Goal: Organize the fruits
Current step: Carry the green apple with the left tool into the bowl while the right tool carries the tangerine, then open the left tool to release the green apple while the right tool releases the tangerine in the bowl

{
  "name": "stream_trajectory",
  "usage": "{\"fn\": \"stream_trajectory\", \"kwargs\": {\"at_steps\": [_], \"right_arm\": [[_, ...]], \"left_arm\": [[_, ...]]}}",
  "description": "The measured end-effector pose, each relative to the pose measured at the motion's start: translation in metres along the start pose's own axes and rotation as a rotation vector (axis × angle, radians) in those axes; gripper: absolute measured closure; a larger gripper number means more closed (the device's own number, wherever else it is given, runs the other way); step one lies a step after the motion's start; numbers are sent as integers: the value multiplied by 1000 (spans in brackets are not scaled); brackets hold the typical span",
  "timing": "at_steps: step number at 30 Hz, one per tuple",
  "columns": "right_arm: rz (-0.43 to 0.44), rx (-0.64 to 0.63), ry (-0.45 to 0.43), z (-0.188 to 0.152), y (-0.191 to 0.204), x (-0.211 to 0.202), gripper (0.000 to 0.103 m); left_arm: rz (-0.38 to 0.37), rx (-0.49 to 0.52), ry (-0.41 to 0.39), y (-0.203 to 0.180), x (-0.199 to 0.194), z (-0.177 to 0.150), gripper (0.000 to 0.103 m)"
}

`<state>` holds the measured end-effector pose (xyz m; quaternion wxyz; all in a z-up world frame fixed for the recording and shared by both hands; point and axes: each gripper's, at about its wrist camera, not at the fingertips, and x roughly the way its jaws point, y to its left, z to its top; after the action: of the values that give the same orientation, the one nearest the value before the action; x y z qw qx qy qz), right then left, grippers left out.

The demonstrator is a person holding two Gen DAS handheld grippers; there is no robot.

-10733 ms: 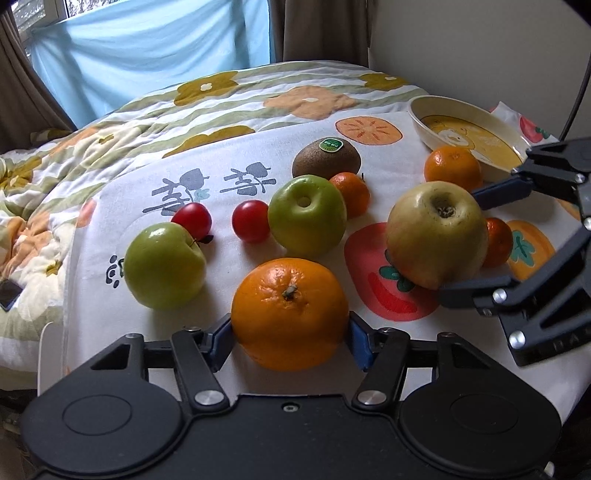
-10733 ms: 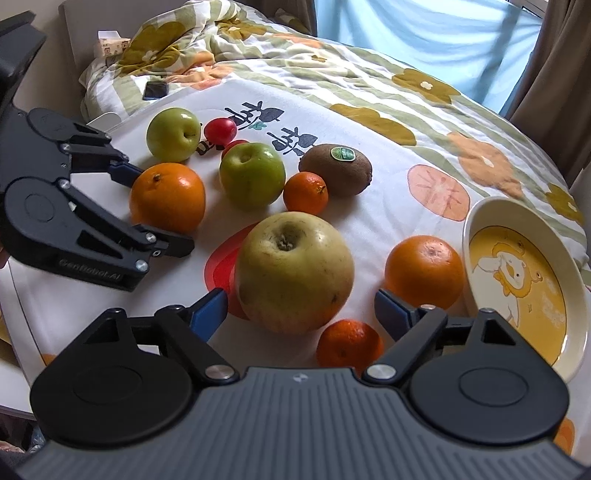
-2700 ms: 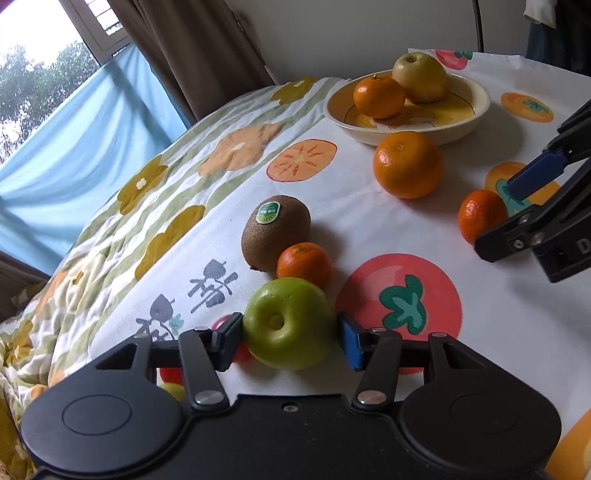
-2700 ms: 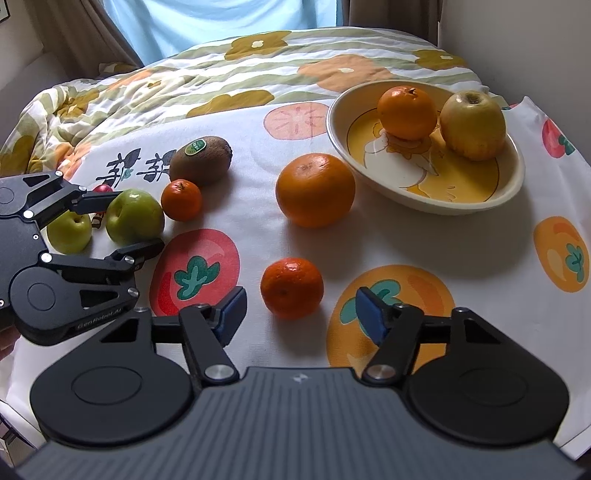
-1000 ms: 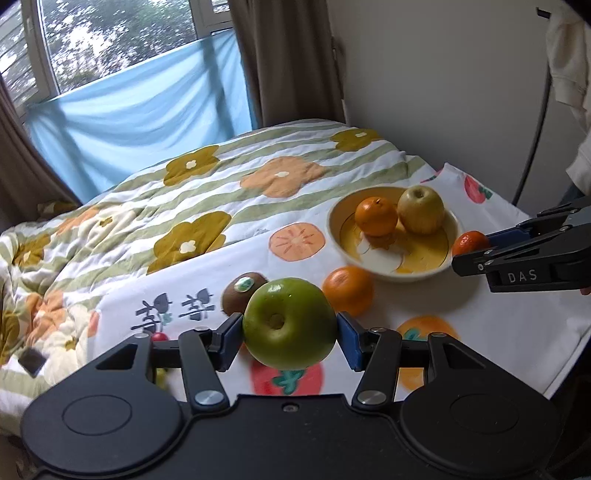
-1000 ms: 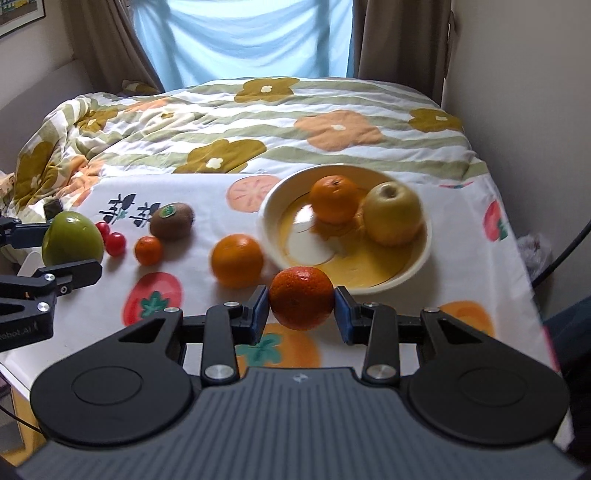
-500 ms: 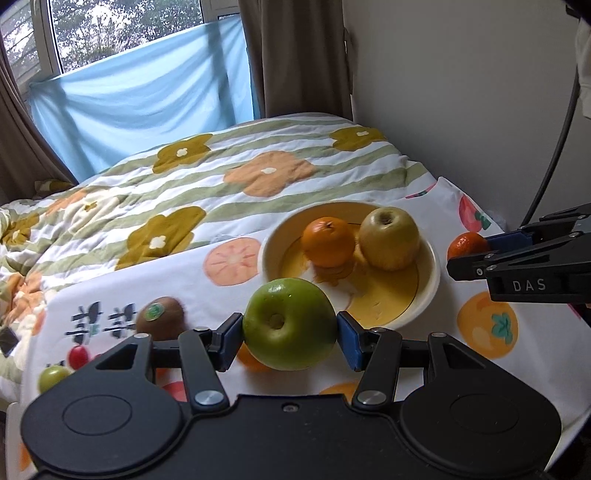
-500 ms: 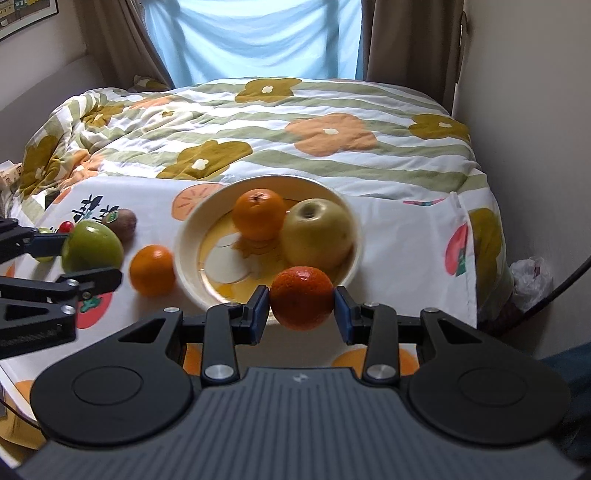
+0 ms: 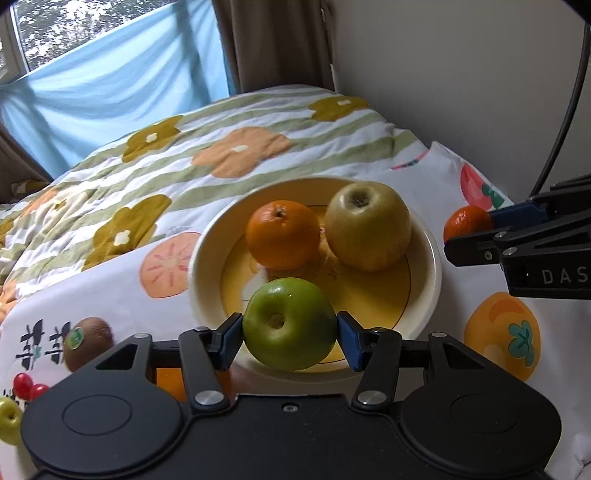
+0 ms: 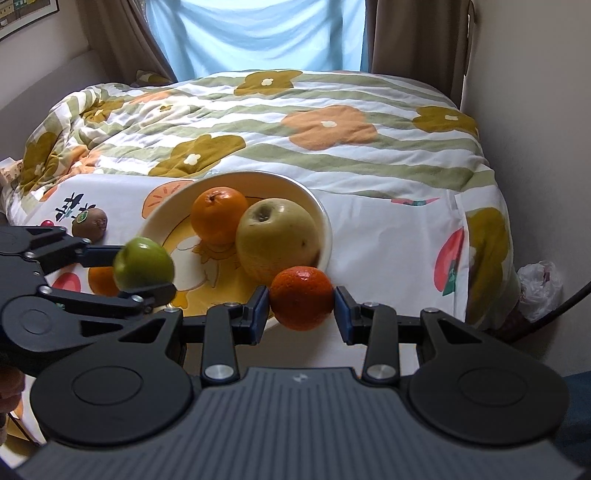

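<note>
Gripping green apple (image 9: 290, 324) in left tongs (image 9: 290, 339) over bowl (image 9: 207, 254) | right tongs (image 10: 300, 314) clamp mandarin (image 10: 301, 297)

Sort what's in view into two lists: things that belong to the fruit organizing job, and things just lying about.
Part of the job:
- green apple in the left gripper
- mandarin in the right gripper
- bowl holding an orange and a yellow apple
- kiwi, cherry tomatoes, small green apple on the cloth

Just lying about:
- flowered quilt
- blue curtain
- plastic bag
</note>
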<state>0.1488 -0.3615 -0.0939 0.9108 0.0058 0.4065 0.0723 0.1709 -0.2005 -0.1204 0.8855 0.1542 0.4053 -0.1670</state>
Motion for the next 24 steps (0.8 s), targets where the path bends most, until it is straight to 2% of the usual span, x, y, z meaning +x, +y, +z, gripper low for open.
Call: {"fn": "stream_trajectory", "kwargs": {"at_steps": [9, 11, 12, 13, 20, 22, 24], "right_arm": [[-6, 5, 12, 0, -10, 6, 50], [-7, 3, 9, 1, -10, 6, 50], [-7, 1, 7, 1, -10, 6, 50], [-5, 0, 5, 2, -9, 5, 50], [16, -22, 1, 5, -4, 6, 50], [28, -31, 4, 6, 0, 7, 50], [42, -46, 7, 7, 6, 10, 50]], "left_arm": [[-33, 23, 34, -11, 14, 2, 44], [-29, 24, 13, -11, 9, 2, 35], [-25, 23, -9, -9, 4, 2, 20], [-19, 16, -33, -8, -2, 1, 12], [38, -80, -58, 21, -31, -7, 11], [59, -109, -57, 29, -40, -12, 6], [79, -138, -59, 36, -47, -17, 6]]}}
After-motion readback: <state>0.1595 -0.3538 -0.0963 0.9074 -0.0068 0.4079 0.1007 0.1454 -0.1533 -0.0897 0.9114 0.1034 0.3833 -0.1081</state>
